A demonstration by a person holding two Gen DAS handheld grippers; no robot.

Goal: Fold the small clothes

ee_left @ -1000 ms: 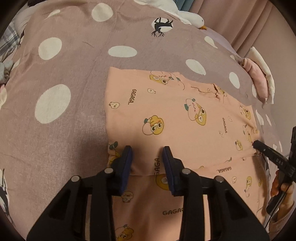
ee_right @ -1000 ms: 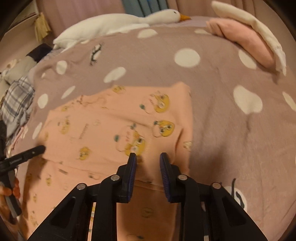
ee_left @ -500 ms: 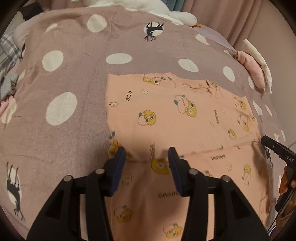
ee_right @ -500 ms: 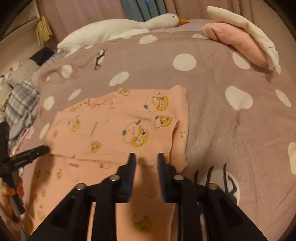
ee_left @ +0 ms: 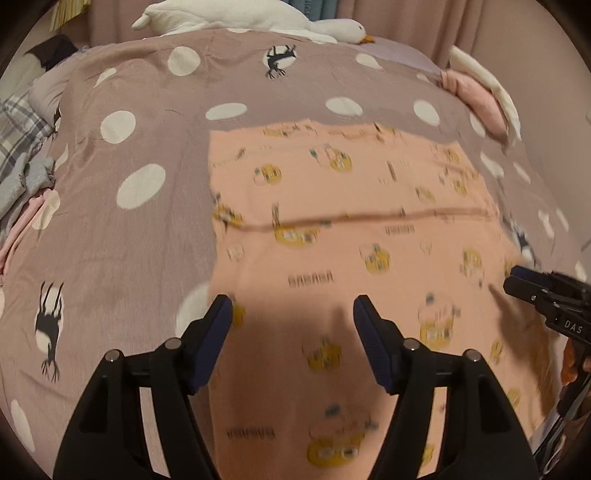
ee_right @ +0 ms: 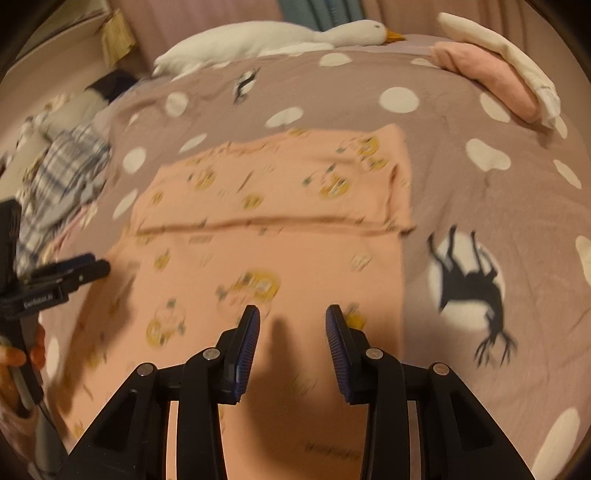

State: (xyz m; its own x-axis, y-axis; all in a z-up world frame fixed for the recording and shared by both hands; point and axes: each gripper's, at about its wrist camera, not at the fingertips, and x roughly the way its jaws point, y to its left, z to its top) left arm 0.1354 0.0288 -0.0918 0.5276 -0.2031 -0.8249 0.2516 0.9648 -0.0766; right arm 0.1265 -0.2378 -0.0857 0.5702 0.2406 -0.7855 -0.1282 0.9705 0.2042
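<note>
A small peach garment (ee_left: 351, 206) with yellow cartoon prints lies flat on the bed, its far part folded toward me with the fold edge (ee_left: 369, 218) running across. It also shows in the right wrist view (ee_right: 280, 206). My left gripper (ee_left: 292, 310) is open and empty above the garment's near left part. My right gripper (ee_right: 292, 320) is open and empty above its near right part. Each gripper shows at the edge of the other's view: the right one (ee_left: 532, 288), the left one (ee_right: 74, 273).
The bed has a mauve cover (ee_left: 140, 229) with white dots. A white goose plush (ee_right: 280, 33) lies at the far edge. Folded pink and white clothes (ee_right: 495, 81) sit far right. Plaid and grey clothes (ee_right: 62, 170) are piled at the left.
Both grippers have let go of the folded edge, opened wider and pulled back toward me. The folded part now lies flat on the garment.
</note>
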